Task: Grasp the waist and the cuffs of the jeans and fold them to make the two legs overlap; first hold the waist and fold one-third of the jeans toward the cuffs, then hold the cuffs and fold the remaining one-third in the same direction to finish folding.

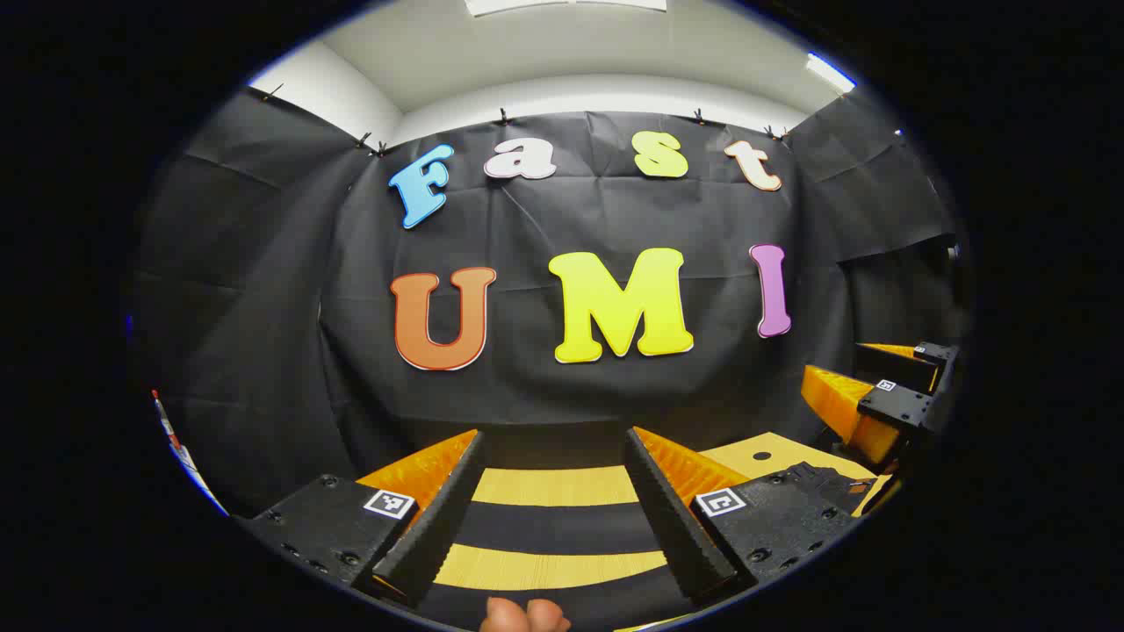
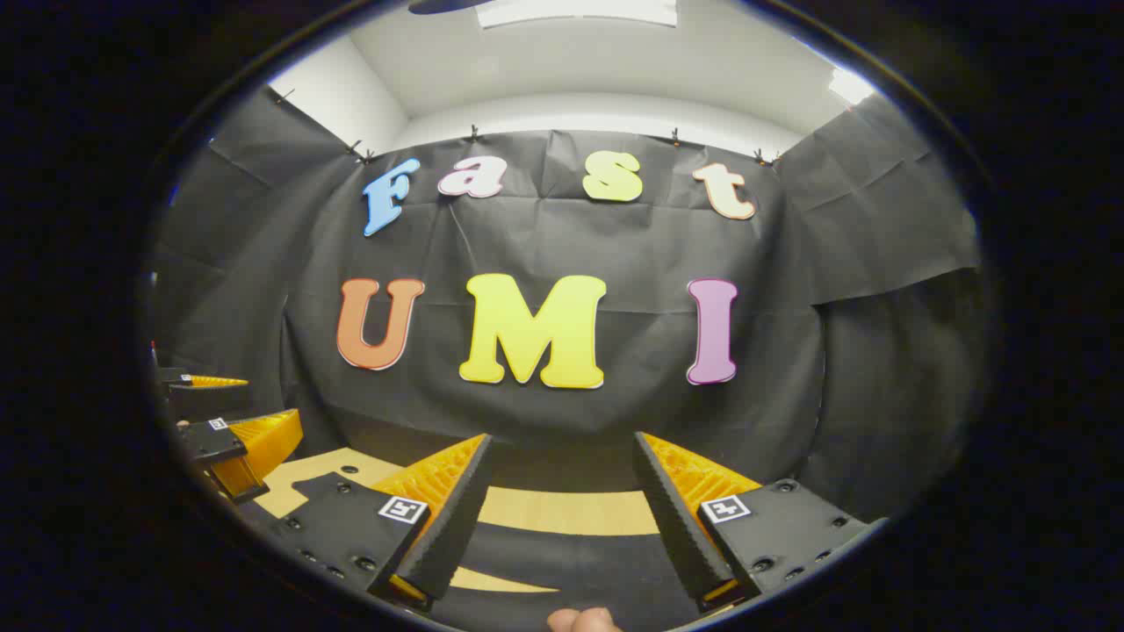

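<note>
Both claws up and level, looking straight at the booth's black cloth wall, and nothing is in hand. My left claw stands wide open, empty, fingers spread over the table, a pale wooden top crossed by dark bands. My right claw is the same: wide apart, gripping nothing, hanging above the table's far edge. In the left gripper view I catch the right claw off at the table's right side; in the right gripper view the left claw sits off at the table's left side, well apart from mine.

The jeans? I can't spot them from here; they likely lie below where I'm looking. So I judge the first fold hasn't started.

Next move calls for tipping both claws down, finding waist and cuffs, then closing on them. Open room ahead is plenty; the wall behind the far edge is the limit.
</note>
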Motion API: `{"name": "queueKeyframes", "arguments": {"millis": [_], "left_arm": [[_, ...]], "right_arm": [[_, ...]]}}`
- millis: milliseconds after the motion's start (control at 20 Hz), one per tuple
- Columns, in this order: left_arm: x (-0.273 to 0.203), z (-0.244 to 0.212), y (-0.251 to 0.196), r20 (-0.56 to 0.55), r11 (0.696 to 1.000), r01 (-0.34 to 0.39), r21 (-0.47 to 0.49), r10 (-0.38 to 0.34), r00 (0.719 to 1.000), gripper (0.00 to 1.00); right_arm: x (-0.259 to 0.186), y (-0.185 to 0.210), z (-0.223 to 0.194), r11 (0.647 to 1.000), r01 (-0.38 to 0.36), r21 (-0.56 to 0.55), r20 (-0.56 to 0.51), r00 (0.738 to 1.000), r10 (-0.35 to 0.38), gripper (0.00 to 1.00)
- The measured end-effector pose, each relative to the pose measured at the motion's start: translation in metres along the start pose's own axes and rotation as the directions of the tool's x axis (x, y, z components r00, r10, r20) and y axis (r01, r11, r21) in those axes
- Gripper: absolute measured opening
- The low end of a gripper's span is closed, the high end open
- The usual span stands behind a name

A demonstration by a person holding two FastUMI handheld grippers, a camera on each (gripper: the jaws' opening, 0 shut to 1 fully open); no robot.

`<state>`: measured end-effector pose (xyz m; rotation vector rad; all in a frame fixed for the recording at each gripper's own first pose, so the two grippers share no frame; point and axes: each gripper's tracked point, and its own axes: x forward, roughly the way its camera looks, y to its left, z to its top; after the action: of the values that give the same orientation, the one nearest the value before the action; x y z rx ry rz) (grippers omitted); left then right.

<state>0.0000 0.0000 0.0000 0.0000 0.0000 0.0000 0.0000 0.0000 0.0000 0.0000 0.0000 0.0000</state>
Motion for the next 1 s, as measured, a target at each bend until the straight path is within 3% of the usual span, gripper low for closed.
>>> {"name": "queueKeyframes", "arguments": {"millis": [1000], "left_arm": [[-0.003, -0.002, 0.014, -0.012, 0.999, -0.029, 0.022, 0.030, 0.999, 1.00]], "right_arm": [[0.003, 0.003, -0.005, 1.000, -0.021, -0.014, -0.014, 1.000, 0.021, 0.97]]}}
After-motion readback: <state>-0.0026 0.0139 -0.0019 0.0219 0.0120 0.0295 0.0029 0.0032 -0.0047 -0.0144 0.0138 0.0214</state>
